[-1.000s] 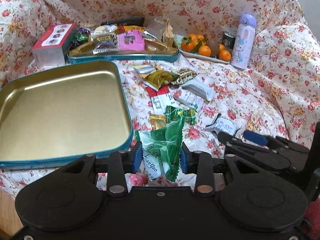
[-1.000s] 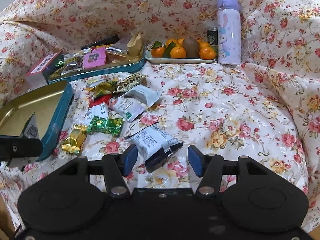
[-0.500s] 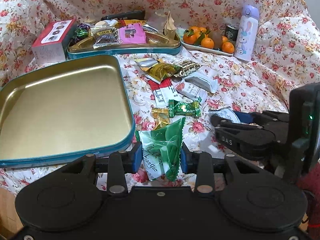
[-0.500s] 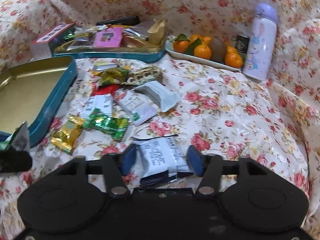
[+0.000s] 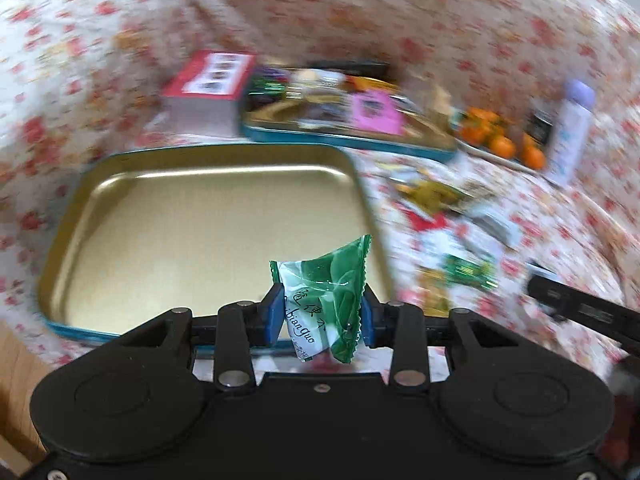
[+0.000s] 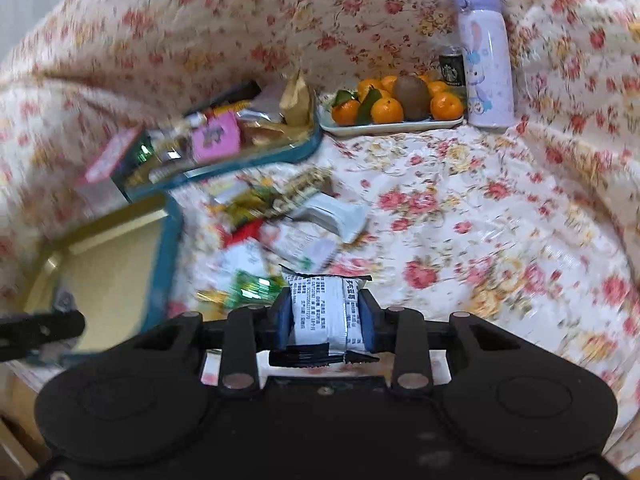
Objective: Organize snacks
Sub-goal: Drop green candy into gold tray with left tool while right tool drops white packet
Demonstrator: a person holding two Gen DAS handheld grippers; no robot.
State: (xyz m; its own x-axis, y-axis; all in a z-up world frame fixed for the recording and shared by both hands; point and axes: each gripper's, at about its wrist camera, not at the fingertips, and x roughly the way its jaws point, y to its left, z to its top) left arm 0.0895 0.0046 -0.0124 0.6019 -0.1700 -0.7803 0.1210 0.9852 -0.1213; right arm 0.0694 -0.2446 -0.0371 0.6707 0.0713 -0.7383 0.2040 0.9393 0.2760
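Note:
My left gripper (image 5: 322,316) is shut on a green snack packet (image 5: 332,276) and holds it over the near edge of the empty gold tin (image 5: 216,216). The jaws of my right gripper (image 6: 326,314) are closing, and their blue pads press on a white-and-black wrapped snack (image 6: 316,300) held just above the floral cloth. Several loose snacks (image 6: 320,212) lie on the cloth between the tin and my right gripper. At the far left of the right wrist view the left gripper's fingers (image 6: 40,328) show over the tin (image 6: 108,256). Both views are blurred.
A second teal tin (image 6: 248,160) at the back is piled with snacks, with a red-and-white box (image 5: 208,92) to its left. A plate (image 6: 392,128) of oranges, a dark can (image 6: 452,66) and a lilac bottle (image 6: 486,60) stand at the back right. Floral cushions rise all round.
My left gripper has swung left with the green packet, from beside the tin to over it. My right gripper has closed on the white wrapped snack and raised it a little.

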